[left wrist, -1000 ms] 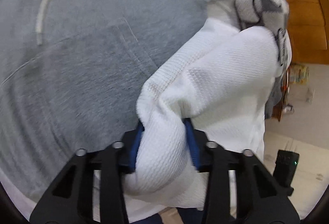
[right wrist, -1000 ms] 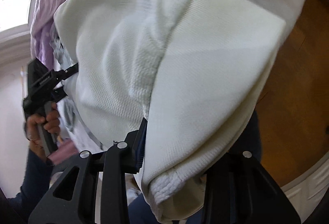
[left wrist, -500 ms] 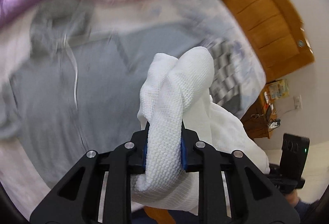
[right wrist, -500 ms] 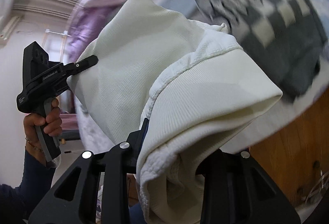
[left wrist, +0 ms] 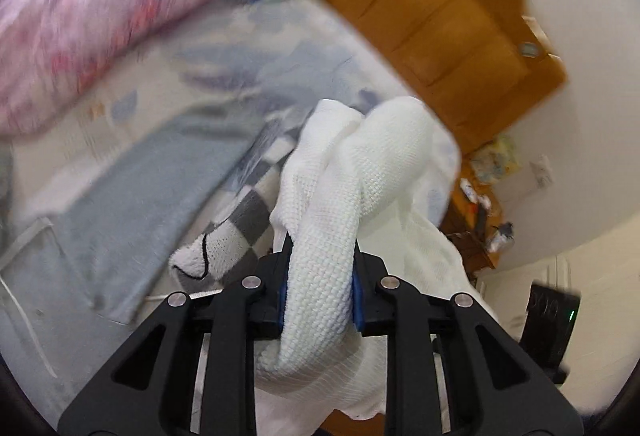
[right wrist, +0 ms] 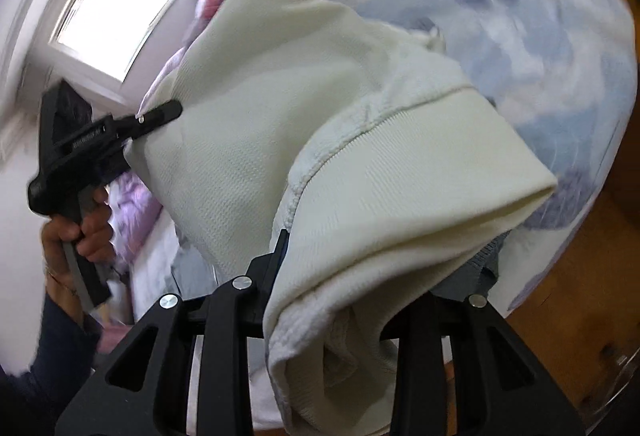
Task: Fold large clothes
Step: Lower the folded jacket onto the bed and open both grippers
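A white waffle-knit garment [left wrist: 360,171] hangs between both grippers, lifted above the bed. My left gripper [left wrist: 320,288] is shut on a bunched fold of it. My right gripper [right wrist: 360,276] is shut on its ribbed hem [right wrist: 420,187]; the cloth covers the right finger. In the right wrist view the left gripper [right wrist: 100,139] shows at the left, pinching the garment's far corner. A grey hoodie [left wrist: 132,195] lies flat on the bed below.
A grey-and-white checkered garment [left wrist: 240,220] lies beside the hoodie. A pink-purple quilt [left wrist: 100,7] is bunched at the bed's far side. A wooden headboard [left wrist: 440,15] stands behind the patterned bedsheet [right wrist: 540,35]. A window [right wrist: 116,11] is at the left.
Both grippers have lifted the white garment up off the bed and away from the hoodie. The view has swung toward the headboard and the window.
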Action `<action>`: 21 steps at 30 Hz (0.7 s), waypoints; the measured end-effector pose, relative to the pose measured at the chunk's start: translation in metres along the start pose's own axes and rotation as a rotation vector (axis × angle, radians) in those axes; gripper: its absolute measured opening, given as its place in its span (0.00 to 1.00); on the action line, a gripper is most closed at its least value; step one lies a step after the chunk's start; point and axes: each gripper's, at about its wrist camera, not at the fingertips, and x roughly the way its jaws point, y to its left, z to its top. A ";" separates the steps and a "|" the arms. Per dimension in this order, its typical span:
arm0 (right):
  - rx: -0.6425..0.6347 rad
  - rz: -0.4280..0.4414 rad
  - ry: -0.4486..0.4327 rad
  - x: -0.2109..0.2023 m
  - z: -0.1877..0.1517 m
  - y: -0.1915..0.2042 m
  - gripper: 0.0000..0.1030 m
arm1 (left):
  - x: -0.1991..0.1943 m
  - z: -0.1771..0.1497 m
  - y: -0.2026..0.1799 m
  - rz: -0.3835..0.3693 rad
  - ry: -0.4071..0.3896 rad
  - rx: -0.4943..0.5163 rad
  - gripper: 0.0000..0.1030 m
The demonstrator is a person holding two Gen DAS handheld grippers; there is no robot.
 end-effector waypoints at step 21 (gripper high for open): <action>-0.445 -0.222 0.143 0.022 -0.001 -0.013 0.54 | 0.007 -0.044 -0.004 0.151 0.014 -0.143 0.61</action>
